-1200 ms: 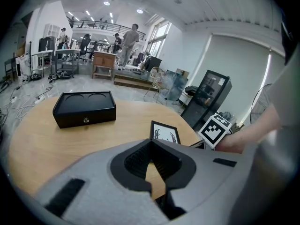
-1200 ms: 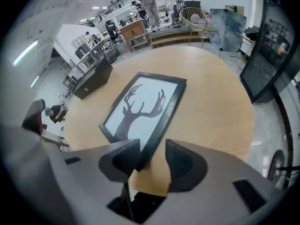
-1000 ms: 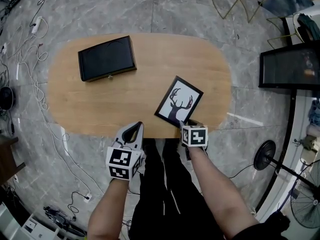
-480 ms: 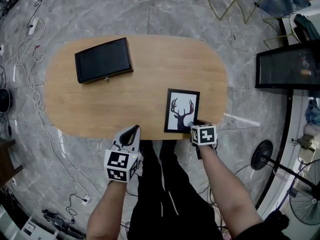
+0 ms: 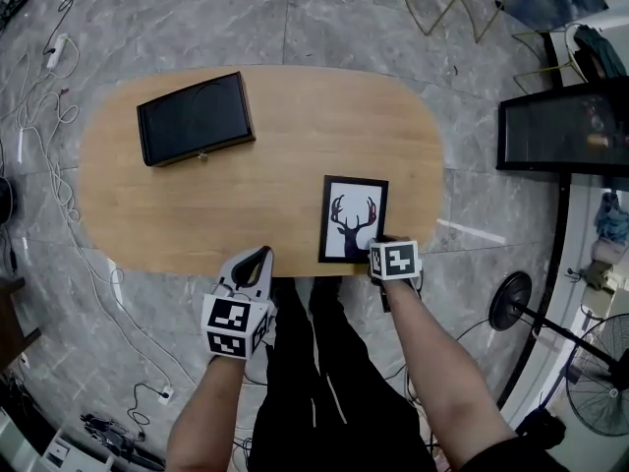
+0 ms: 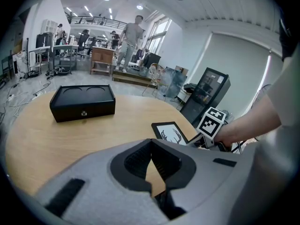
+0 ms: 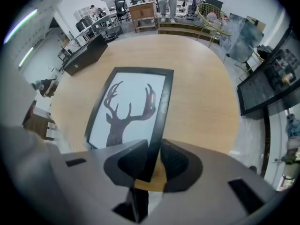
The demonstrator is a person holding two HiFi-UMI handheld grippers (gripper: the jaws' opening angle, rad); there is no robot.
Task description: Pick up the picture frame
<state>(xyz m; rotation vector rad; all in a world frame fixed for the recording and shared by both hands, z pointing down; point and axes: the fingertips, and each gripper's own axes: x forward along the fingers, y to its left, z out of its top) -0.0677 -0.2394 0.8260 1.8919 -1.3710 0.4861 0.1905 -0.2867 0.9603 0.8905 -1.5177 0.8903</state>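
Note:
The picture frame (image 5: 352, 219), black-rimmed with a dark deer print on white, lies upright near the front edge of the oval wooden table (image 5: 285, 165). In the right gripper view the frame (image 7: 126, 107) fills the middle. My right gripper (image 5: 379, 247) points straight down at the frame's near right corner. Its jaws are closing, and the frame's right rim stands between the pads (image 7: 176, 161) and touches both. My left gripper (image 5: 257, 260) hovers shut and empty off the table's front edge, left of the frame (image 6: 171, 131).
A black flat box (image 5: 194, 118) lies at the table's back left. The person's legs are under the front edge. Cables trail over the floor at the left. A dark screen (image 5: 560, 131) and a fan stand are at the right.
The frame has turned from a slant to square with the table edge and slid a little right. The right gripper went with it and its jaws have narrowed onto the rim. The left gripper kept still.

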